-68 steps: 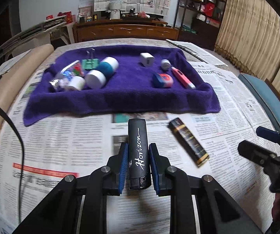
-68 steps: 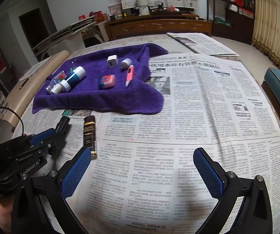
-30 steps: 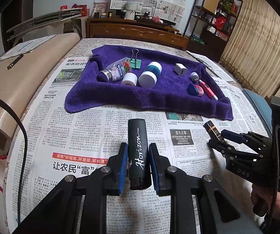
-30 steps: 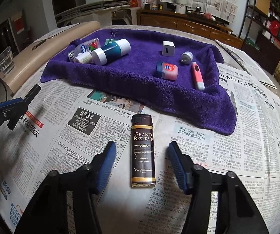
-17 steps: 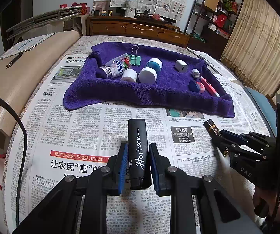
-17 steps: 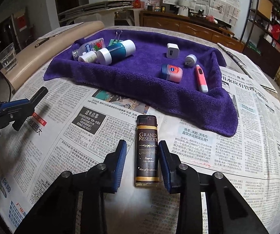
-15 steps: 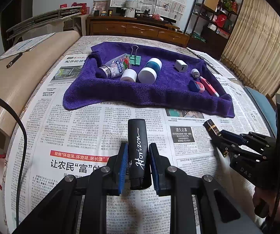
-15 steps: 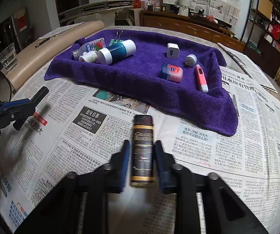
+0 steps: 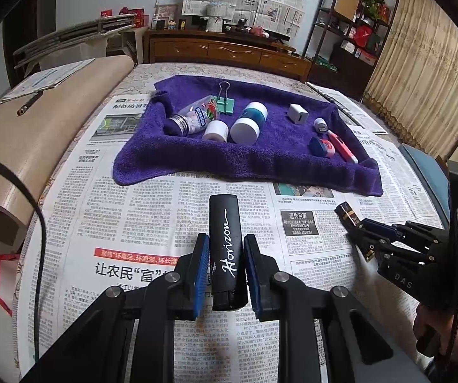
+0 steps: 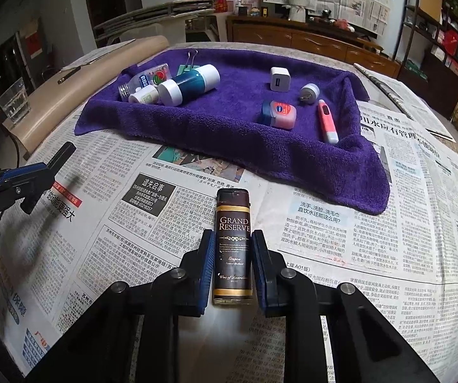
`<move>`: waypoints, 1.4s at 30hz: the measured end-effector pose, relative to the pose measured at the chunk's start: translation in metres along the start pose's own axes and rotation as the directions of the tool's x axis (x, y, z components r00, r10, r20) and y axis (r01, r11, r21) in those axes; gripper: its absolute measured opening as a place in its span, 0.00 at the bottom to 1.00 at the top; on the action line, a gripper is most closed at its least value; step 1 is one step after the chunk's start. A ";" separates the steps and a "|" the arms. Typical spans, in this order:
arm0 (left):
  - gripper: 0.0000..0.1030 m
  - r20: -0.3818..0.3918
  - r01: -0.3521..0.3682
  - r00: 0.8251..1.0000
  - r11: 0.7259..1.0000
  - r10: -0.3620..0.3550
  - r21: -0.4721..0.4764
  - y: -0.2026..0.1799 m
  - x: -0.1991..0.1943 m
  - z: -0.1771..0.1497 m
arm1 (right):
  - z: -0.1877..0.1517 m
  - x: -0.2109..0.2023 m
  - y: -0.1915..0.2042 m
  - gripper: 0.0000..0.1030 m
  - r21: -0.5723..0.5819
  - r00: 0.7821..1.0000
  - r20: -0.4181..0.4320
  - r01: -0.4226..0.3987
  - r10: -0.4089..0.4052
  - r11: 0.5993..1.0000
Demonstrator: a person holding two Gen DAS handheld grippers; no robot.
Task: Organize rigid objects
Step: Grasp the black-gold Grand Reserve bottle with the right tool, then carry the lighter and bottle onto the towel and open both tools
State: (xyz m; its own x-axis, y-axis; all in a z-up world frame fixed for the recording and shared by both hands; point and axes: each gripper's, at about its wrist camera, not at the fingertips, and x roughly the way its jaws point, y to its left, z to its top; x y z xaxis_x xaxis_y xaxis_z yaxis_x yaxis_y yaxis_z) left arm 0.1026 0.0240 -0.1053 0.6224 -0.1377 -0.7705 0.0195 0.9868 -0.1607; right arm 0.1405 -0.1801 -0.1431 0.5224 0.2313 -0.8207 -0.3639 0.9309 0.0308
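My left gripper (image 9: 225,249) is shut on a black lighter marked "Horizon" (image 9: 226,249), held above the newspaper. In the right wrist view my right gripper (image 10: 232,244) is shut on a dark brown lighter marked "Grand Reserve" (image 10: 232,242), which lies flat on the newspaper just in front of the purple towel (image 10: 229,134). The left wrist view shows the right gripper (image 9: 361,234) at the right, with the brown lighter's end (image 9: 348,214) sticking out past its fingers. The left gripper (image 10: 55,162) shows at the left edge of the right wrist view.
On the purple towel (image 9: 260,162) lie a clear bottle (image 9: 193,116), a teal and white container (image 9: 249,121), a green binder clip (image 9: 225,103), a white charger cube (image 9: 297,114), a blue and pink jar (image 9: 323,146) and a pink thermometer (image 9: 340,142). Newspaper covers the table. A glass (image 10: 15,102) stands far left.
My right gripper's jaws have closed from wide apart onto the brown lighter. The left gripper has kept still with the black lighter in it.
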 end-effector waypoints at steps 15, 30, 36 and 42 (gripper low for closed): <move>0.21 0.015 0.008 1.000 1.000 -0.008 0.011 -0.007 -0.010 0.008 | 0.003 -0.018 -0.009 0.22 0.022 0.999 0.034 -0.014 0.013 1.000; 0.21 0.014 0.008 1.000 0.998 -0.009 0.062 -0.026 -0.002 0.039 | 0.012 -0.032 -0.027 0.22 0.049 0.998 0.055 -0.035 0.032 0.998; 0.21 0.005 0.021 1.000 0.997 -0.021 0.076 -0.035 0.008 0.054 | 0.023 -0.028 -0.042 0.22 0.078 0.998 0.057 -0.036 0.031 0.996; 0.21 -0.002 0.037 0.999 0.995 -0.037 0.097 -0.046 0.021 0.075 | 0.046 -0.031 -0.056 0.22 0.086 0.997 0.079 -0.024 0.017 0.996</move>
State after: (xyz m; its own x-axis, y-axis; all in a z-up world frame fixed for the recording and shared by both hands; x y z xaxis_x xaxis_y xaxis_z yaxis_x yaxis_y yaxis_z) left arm 0.1736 -0.0181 -0.0675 0.6194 -0.1739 -0.7655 0.1184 0.9847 -0.1279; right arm 0.1804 -0.2260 -0.0931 0.5756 0.2691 -0.7722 -0.3086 0.9460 0.0996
